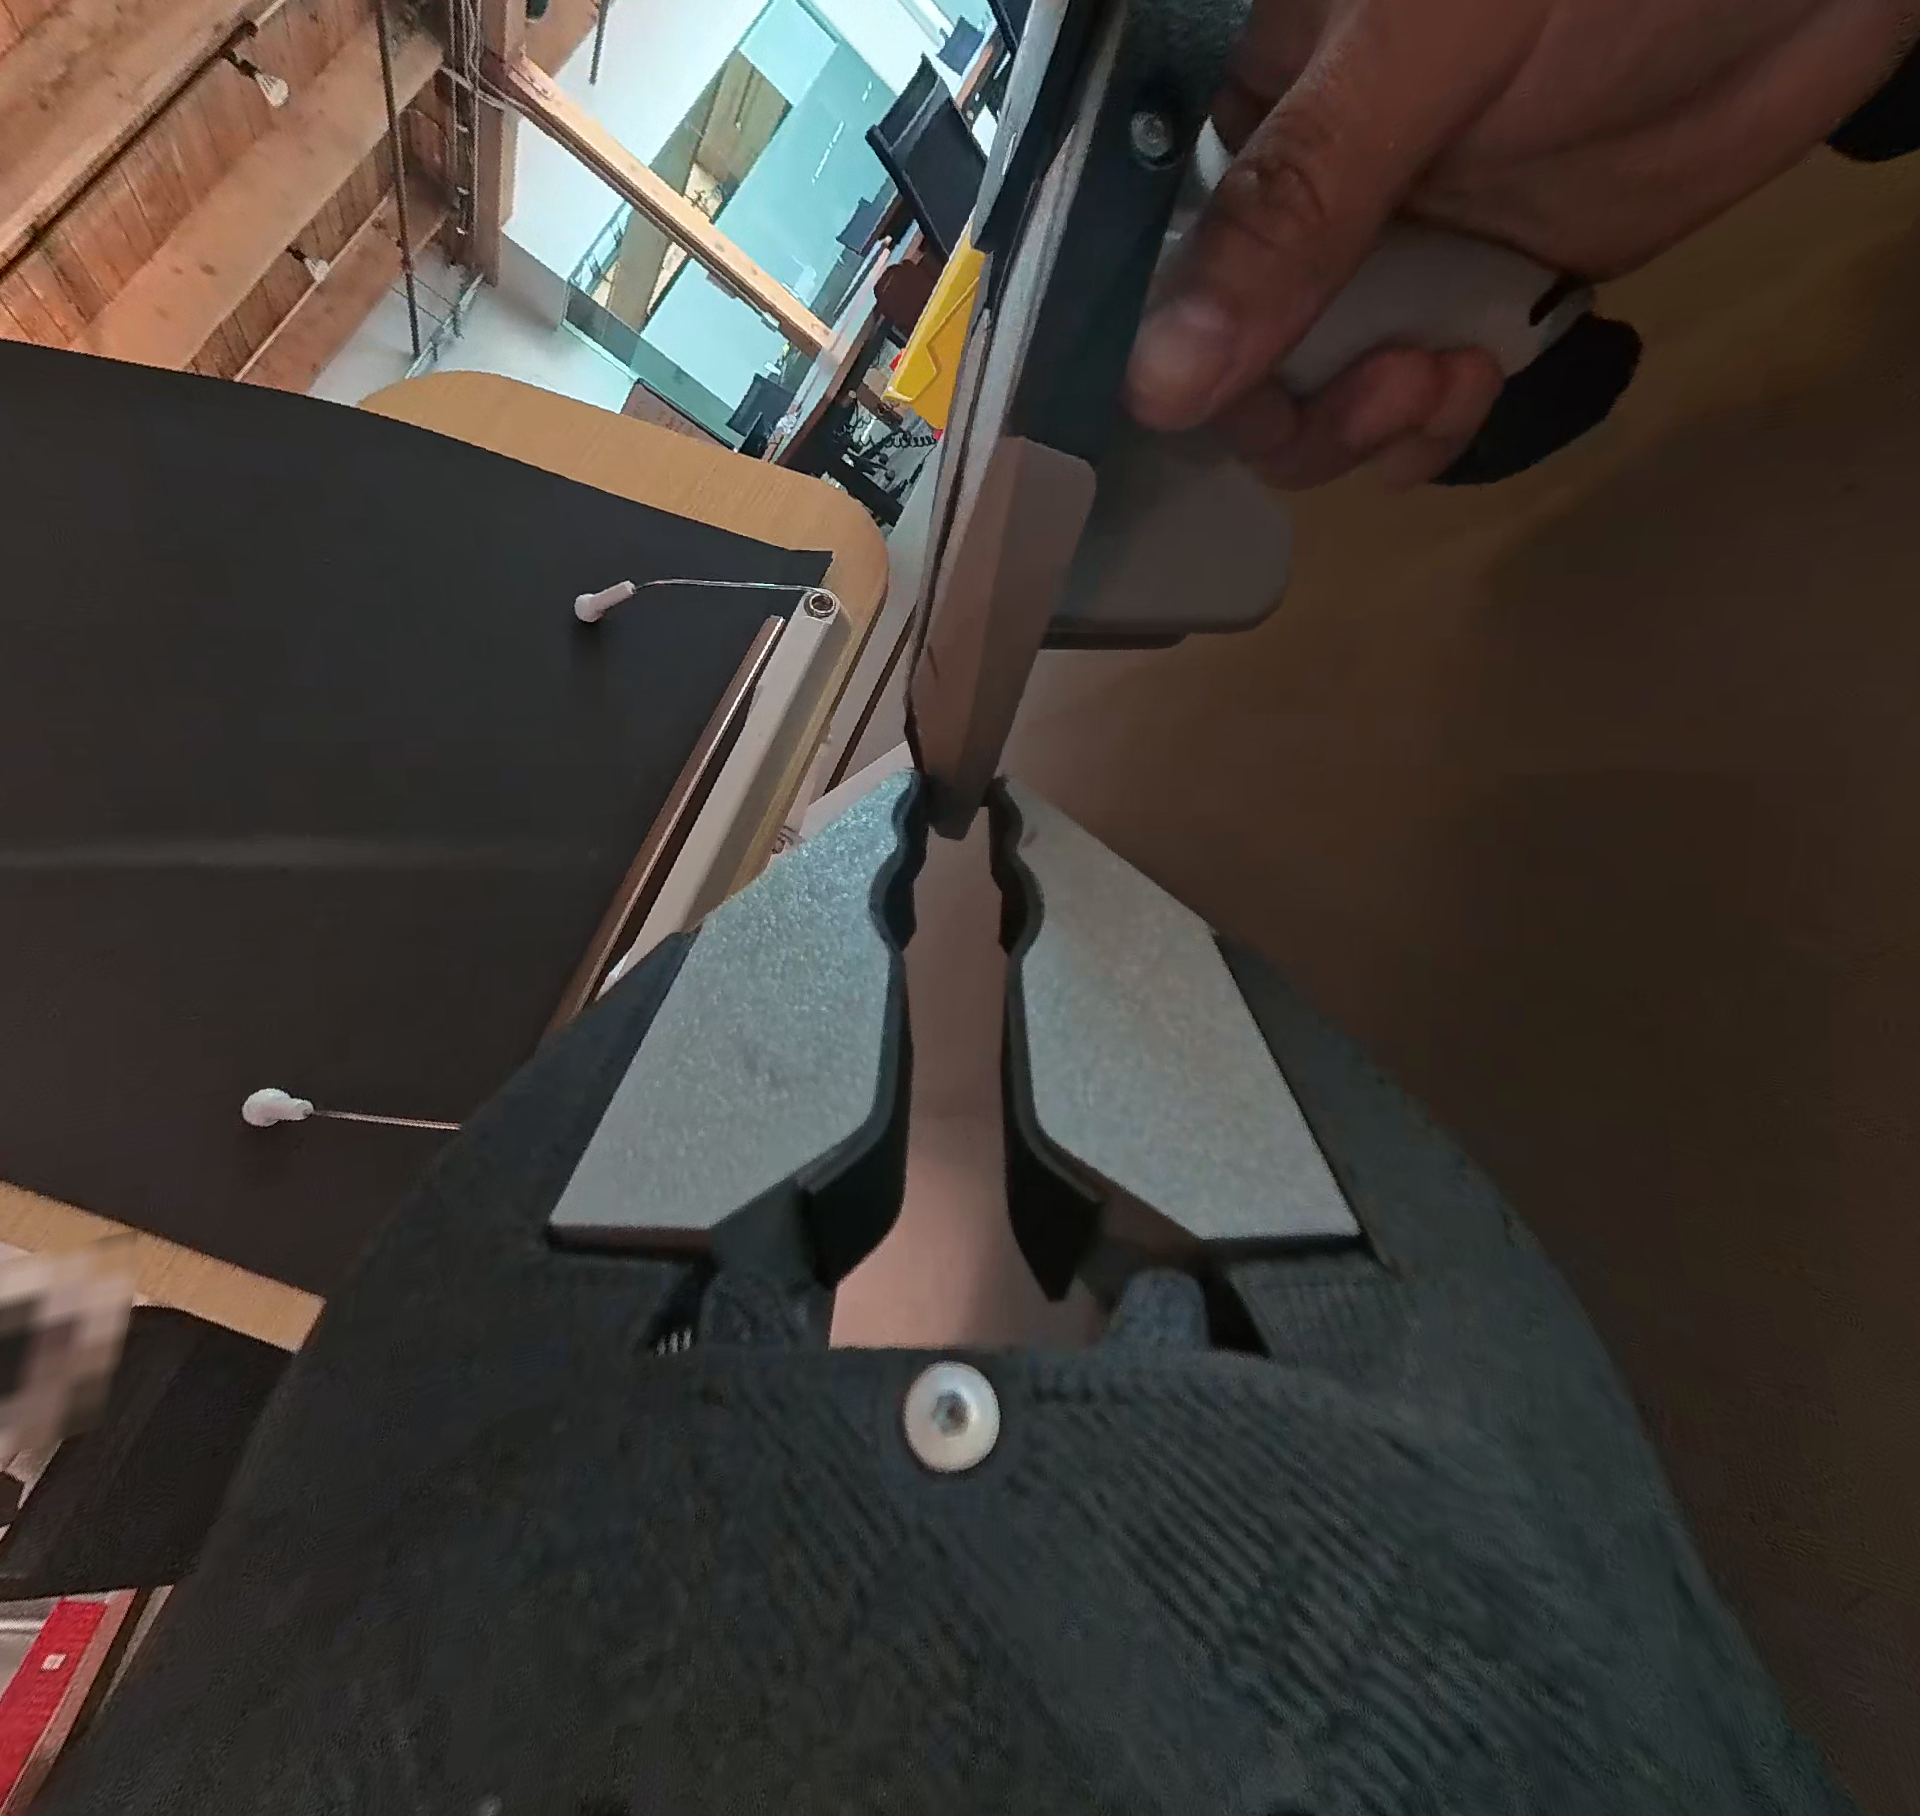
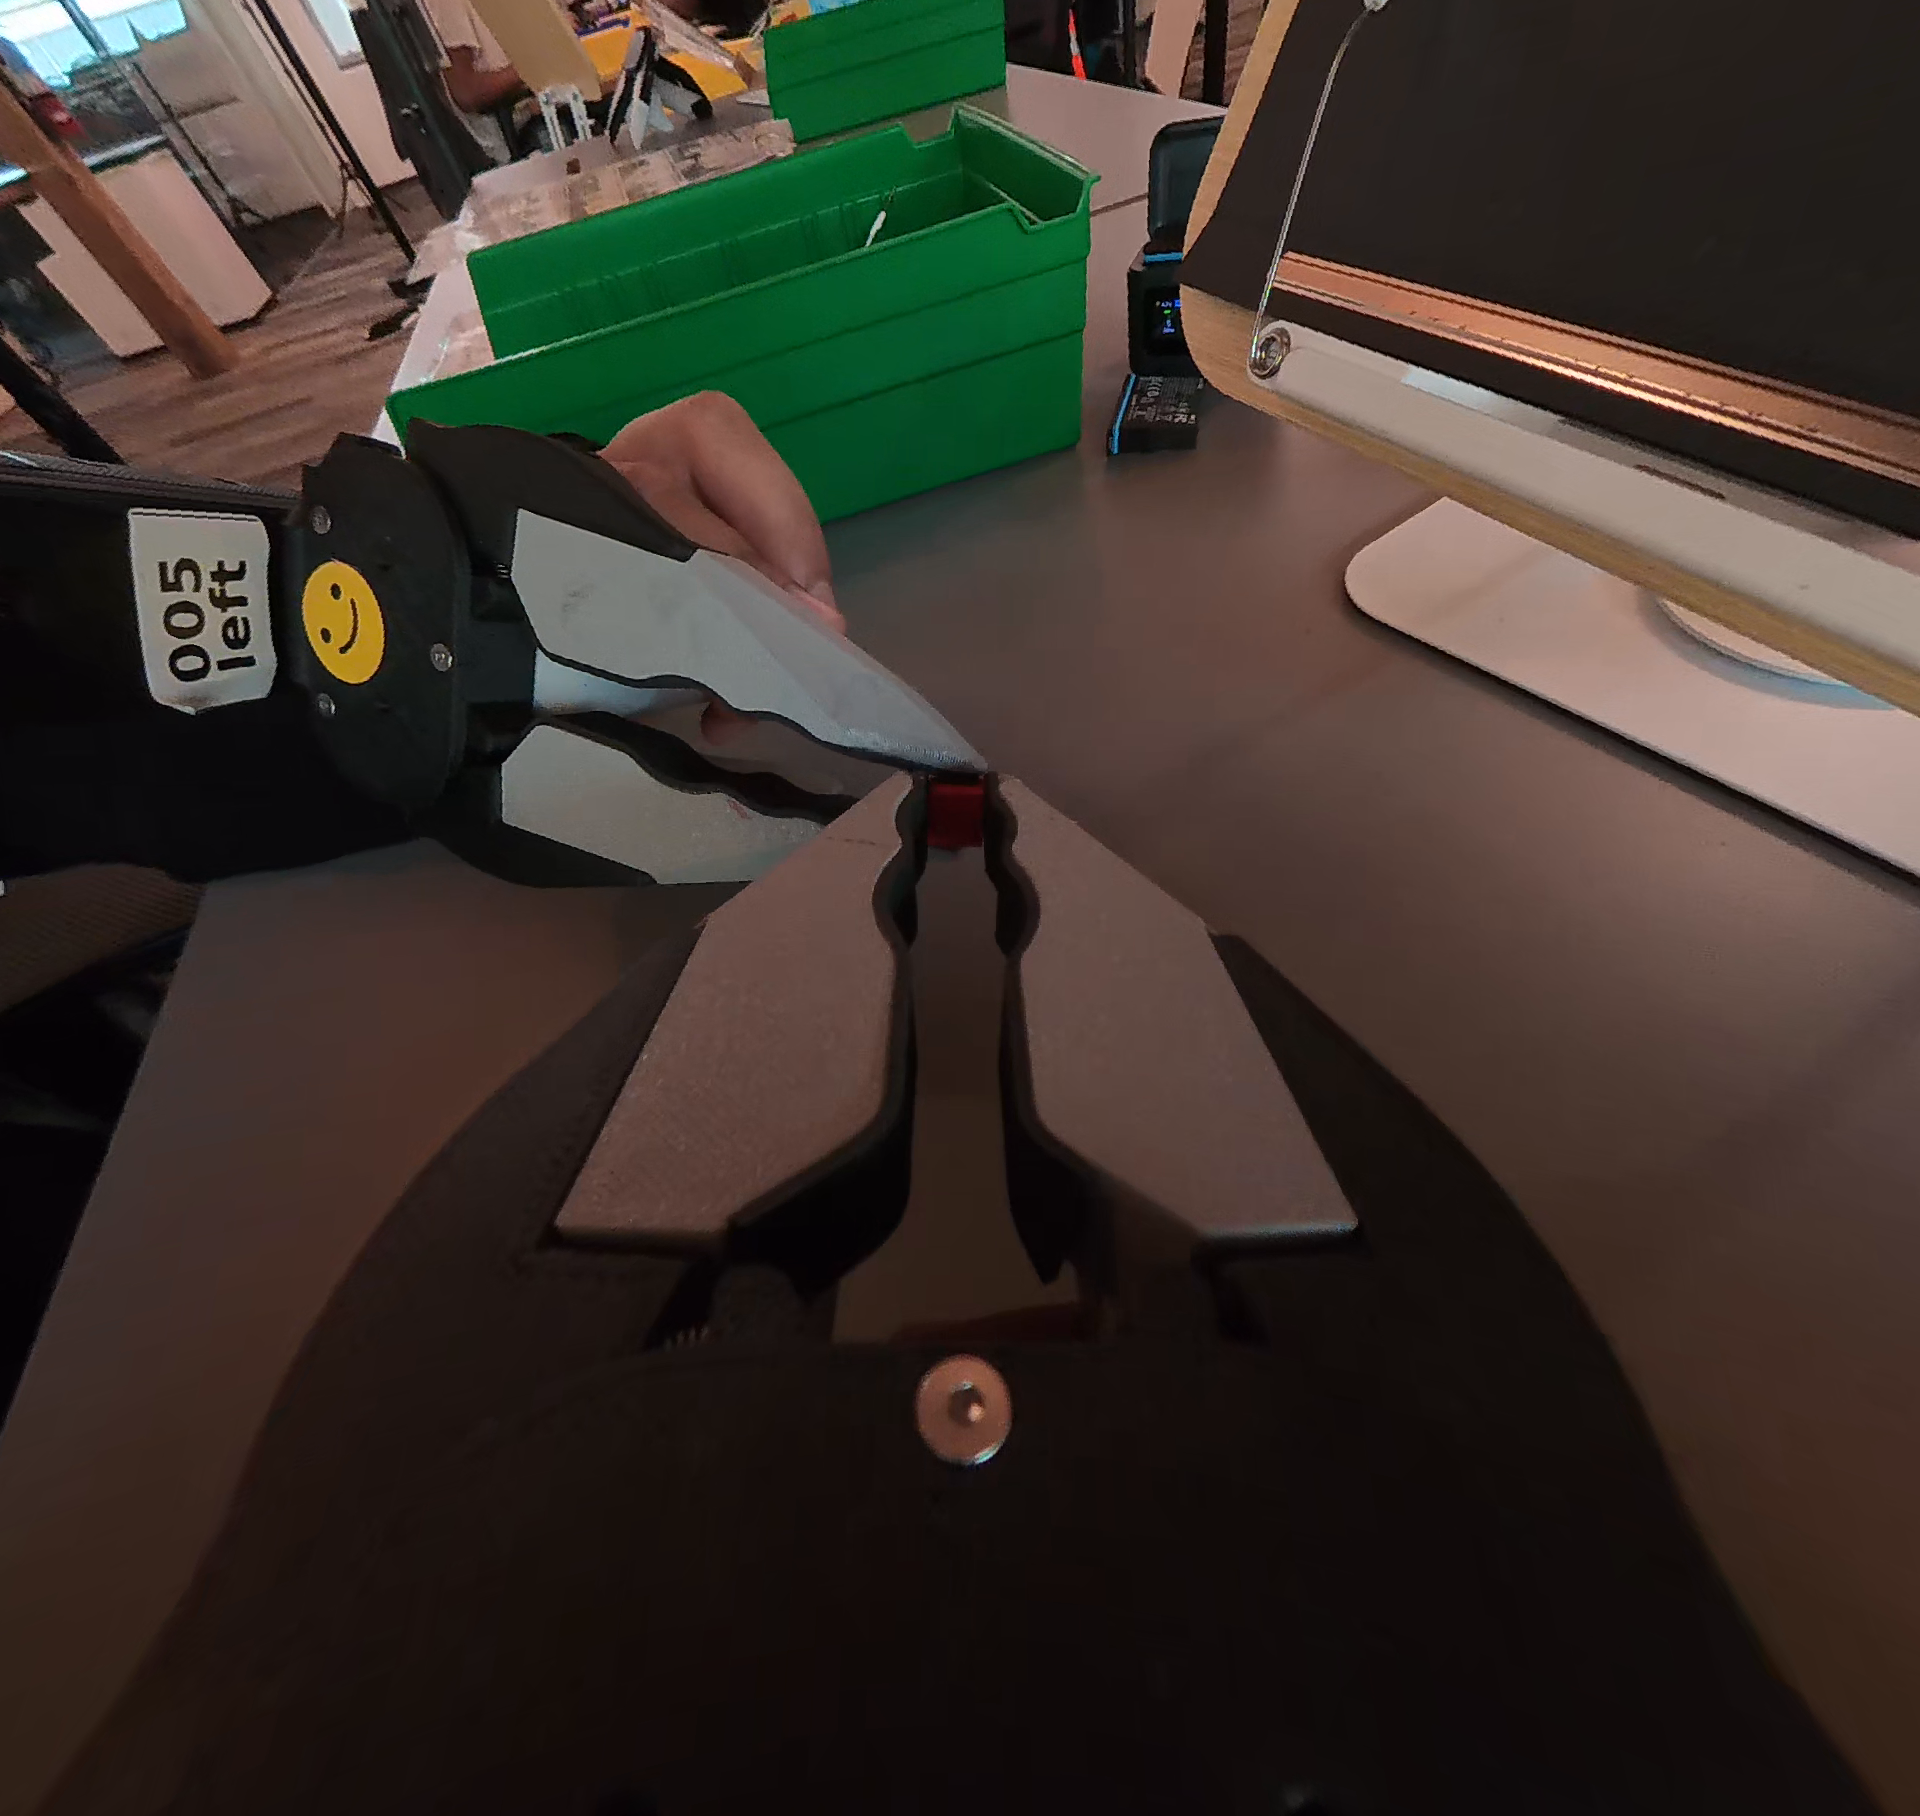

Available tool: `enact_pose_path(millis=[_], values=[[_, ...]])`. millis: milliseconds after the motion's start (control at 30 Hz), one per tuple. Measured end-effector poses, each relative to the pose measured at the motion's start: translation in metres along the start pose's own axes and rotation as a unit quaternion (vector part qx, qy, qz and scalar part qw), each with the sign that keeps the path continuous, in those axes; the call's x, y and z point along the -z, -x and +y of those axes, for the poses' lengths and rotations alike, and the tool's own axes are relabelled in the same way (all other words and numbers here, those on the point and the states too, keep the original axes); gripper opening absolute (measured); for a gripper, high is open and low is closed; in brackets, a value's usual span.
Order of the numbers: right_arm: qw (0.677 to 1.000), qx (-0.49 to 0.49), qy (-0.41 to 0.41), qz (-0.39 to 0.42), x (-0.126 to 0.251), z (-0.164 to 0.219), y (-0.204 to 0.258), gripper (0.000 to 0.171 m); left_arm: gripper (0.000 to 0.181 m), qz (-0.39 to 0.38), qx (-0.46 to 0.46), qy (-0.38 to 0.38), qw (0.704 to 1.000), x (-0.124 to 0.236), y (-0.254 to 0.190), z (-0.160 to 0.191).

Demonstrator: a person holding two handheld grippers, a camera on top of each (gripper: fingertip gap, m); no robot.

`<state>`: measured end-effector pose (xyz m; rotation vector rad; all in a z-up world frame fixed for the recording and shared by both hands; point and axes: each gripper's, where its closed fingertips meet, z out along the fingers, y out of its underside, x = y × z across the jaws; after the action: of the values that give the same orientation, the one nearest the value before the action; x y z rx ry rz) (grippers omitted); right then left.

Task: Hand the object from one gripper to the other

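Right wrist view: your right claw (image 2: 954, 816) pinched the red block (image 2: 954, 810) w/ left claw (image 2: 883, 779) tips nearly together, touching it; releasing early risked a drop onto the tabletop (image 2: 1195, 727).

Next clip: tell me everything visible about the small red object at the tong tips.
The red object is a small, blocky piece, apparently plastic, in bright red. It sits clamped between the very tips of the right tongs, above the grey table and not touching it. The left tongs meet it from the left, their tips at its top edge. Only its near face shows; its full shape cannot be told.
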<state>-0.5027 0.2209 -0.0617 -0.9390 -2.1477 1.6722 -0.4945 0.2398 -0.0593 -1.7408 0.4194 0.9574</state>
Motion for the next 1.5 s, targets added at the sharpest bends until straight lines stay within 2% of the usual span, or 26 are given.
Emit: enact_pose_path(millis=[267,400,767,867,967,1100,1200,1267,1400,1500], values=[[0.998,0.043,0.012,0.036,0.001,-0.001,-0.003,0.008,0.009,-0.003,0.012,0.007,1.0,-0.002,0.001,0.002],[0.996,0.068,0.013,0.058,0.002,-0.003,-0.005,0.007,0.01,0.001,0.046,0.012,0.999,-0.002,0.003,0.003],[0.992,0.081,-0.007,0.095,0.011,-0.011,-0.017,0.007,0.0,-0.005,0.063,0.02,0.998,-0.003,0.007,0.01],[0.984,0.113,-0.012,0.136,0.019,-0.018,-0.024,0.007,0.006,-0.007,0.123,0.047,0.991,-0.005,0.012,0.021],[0.957,0.202,0.01,0.208,0.028,-0.022,-0.034,0.007,0.016,0.016,0.221,0.069,0.973,-0.006,0.014,0.034],[0.874,0.379,0.049,0.301,0.036,-0.03,-0.033,0.007,0.032,0.043,0.37,0.025,0.928,-0.001,0.025,0.026],[0.815,0.491,0.054,0.302,0.029,-0.031,-0.014,0.007,0.036,0.079,0.458,-0.026,0.885,0.003,0.031,0.014],[0.788,0.531,0.052,0.308,0.025,-0.032,-0.006,0.007,0.034,0.118,0.498,-0.059,0.857,0.006,0.029,0.003],[0.787,0.545,0.049,0.285,0.018,-0.029,0.005,0.007,0.035,0.19,0.548,-0.112,0.807,0.012,0.024,-0.018],[0.78,0.56,0.047,0.275,0.014,-0.026,0.011,0.007,0.03,0.22,0.552,-0.139,0.792,0.017,0.022,-0.028]])
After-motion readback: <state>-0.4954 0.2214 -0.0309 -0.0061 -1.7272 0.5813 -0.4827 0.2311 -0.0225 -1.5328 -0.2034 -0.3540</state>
